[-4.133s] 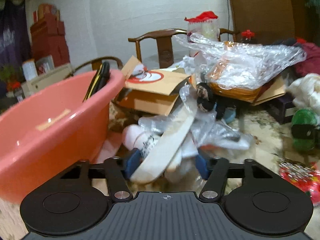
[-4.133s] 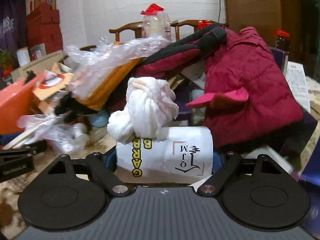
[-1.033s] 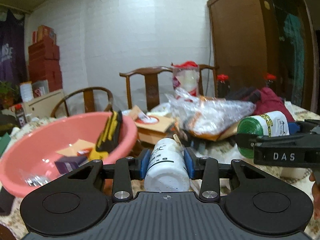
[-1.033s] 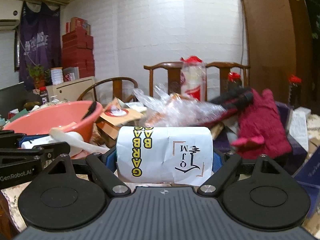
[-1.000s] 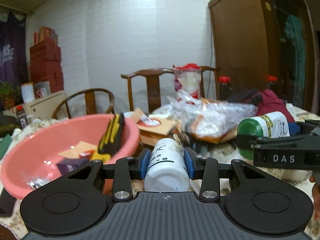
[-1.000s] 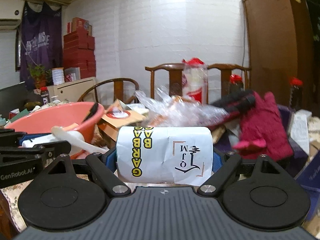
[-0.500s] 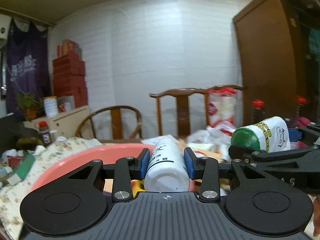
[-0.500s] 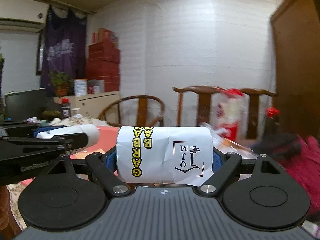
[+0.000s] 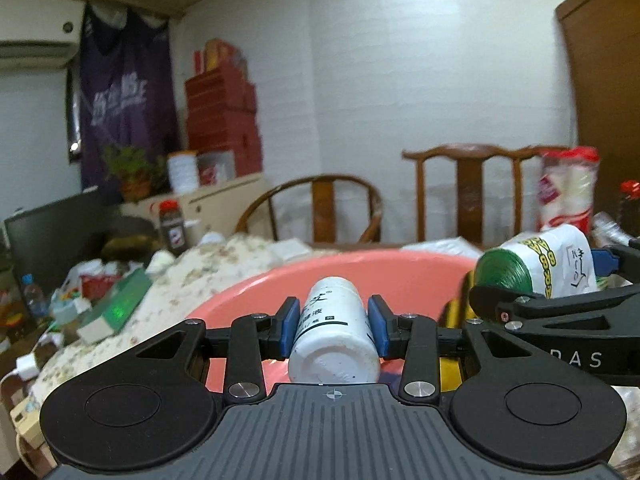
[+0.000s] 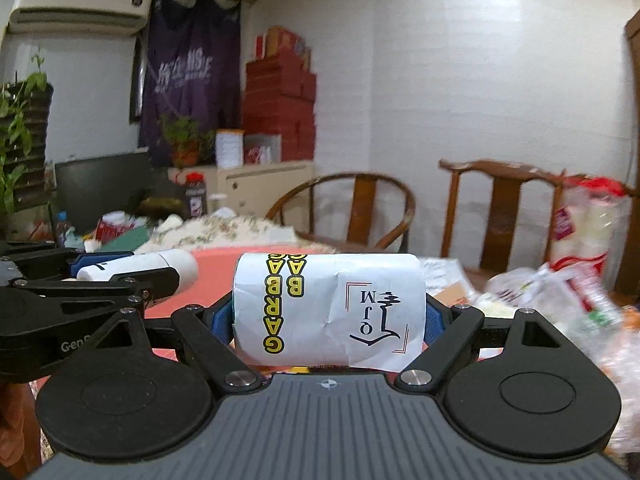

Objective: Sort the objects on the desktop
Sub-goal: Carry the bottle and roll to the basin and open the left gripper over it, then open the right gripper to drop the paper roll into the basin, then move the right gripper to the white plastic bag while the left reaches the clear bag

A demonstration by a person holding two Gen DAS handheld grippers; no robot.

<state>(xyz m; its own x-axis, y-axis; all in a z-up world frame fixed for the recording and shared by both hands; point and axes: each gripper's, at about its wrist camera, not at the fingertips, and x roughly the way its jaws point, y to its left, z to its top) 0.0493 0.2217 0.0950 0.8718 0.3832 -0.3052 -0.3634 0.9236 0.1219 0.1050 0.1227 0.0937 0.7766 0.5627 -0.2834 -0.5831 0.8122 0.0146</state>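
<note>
A white plastic bottle (image 9: 334, 344) lies level between the blue pads of my left gripper (image 9: 334, 320), over the pink basin (image 9: 400, 272). The jaws are opening, and the pads still look to touch the bottle's sides. My right gripper (image 10: 328, 312) is shut on a garbage-bag roll (image 10: 332, 300) wrapped in white paper with yellow letters, its green end (image 9: 506, 276) showing in the left wrist view. This roll hangs just right of the bottle, above the basin's right part. In the right wrist view the bottle (image 10: 160, 268) sits at the left, before the basin (image 10: 212, 280).
Two wooden chairs (image 9: 468, 196) stand behind the table. A flowered cloth (image 9: 192, 280) with a green box (image 9: 120, 308) lies left of the basin. A red-topped packet (image 10: 584, 220) and crumpled clear plastic (image 10: 560, 292) fill the right. A yellow object (image 9: 450, 316) leans inside the basin.
Both grippers have swung left with their loads, from beside the basin to over it. The clutter pile has slid out to the right and the room's left side has come into view.
</note>
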